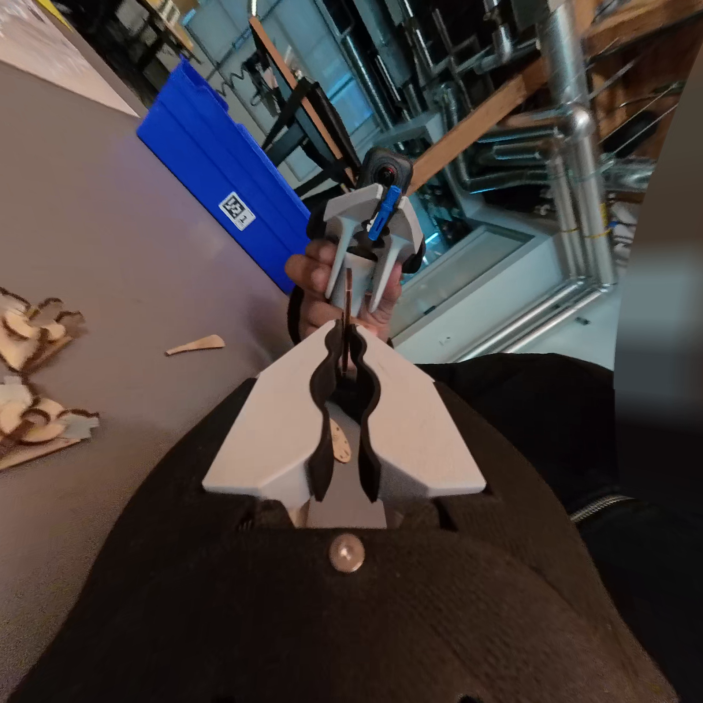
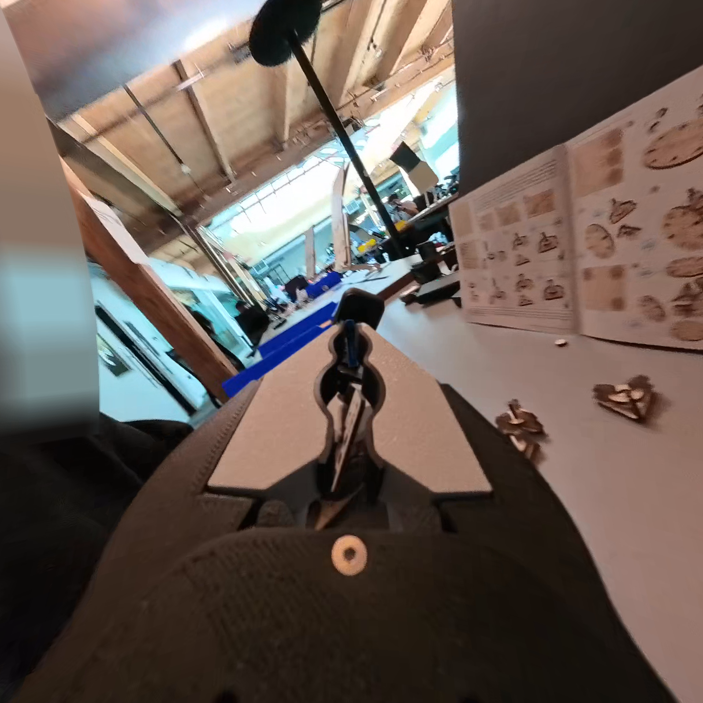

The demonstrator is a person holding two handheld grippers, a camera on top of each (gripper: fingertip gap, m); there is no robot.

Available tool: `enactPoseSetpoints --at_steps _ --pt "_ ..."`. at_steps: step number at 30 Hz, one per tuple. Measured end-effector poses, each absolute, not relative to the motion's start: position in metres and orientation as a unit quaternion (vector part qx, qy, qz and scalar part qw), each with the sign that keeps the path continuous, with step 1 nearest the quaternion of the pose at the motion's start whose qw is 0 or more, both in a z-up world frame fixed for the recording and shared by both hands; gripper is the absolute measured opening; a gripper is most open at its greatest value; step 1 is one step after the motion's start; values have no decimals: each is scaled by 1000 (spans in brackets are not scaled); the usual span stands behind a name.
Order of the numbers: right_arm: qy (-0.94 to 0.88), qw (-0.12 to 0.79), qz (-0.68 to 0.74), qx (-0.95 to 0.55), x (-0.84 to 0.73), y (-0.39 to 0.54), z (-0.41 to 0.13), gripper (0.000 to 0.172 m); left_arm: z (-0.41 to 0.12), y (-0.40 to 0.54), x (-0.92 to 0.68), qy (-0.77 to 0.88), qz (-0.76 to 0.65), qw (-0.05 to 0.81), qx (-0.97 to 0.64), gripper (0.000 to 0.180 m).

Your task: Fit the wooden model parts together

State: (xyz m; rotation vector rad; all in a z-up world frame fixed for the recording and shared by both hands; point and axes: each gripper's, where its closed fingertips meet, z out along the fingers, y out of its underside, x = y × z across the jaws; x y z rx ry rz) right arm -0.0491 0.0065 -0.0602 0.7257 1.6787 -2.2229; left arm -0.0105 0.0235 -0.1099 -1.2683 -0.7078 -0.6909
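Wooden thin piece (image 1: 347,327), seen edge-on, is pinched in the left tongs (image 1: 344,327), above the grey worktop (image 1: 114,228). Right wrist view: right tongs (image 2: 350,338) are pressed on a thin wooden piece (image 2: 352,422).

Grey tabletop (image 1: 125,243) open mid-left; wood pieces (image 1: 38,334) crowd near left, blue bin (image 1: 213,152) blocks far side.

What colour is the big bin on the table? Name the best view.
Bright blue bin, clearest in the left wrist view.
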Motion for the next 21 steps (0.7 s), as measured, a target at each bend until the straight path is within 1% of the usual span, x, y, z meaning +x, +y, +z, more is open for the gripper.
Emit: enactPoseSetpoints --at_steps 3,8,12,21 --pt "607 99 -752 237 -46 1 -66 2 -111 26 -8 -322 -346 688 -550 0" --pt "643 77 -733 208 -34 -15 -76 3 -107 26 -4 -316 -364 686 -545 0" --pt "649 77 -728 210 -35 -15 -79 1 -106 24 -6 -320 -359 689 -543 0" --pt "667 43 -714 208 -38 -14 -83 3 -108 13 -19 -347 -315 699 -540 0"
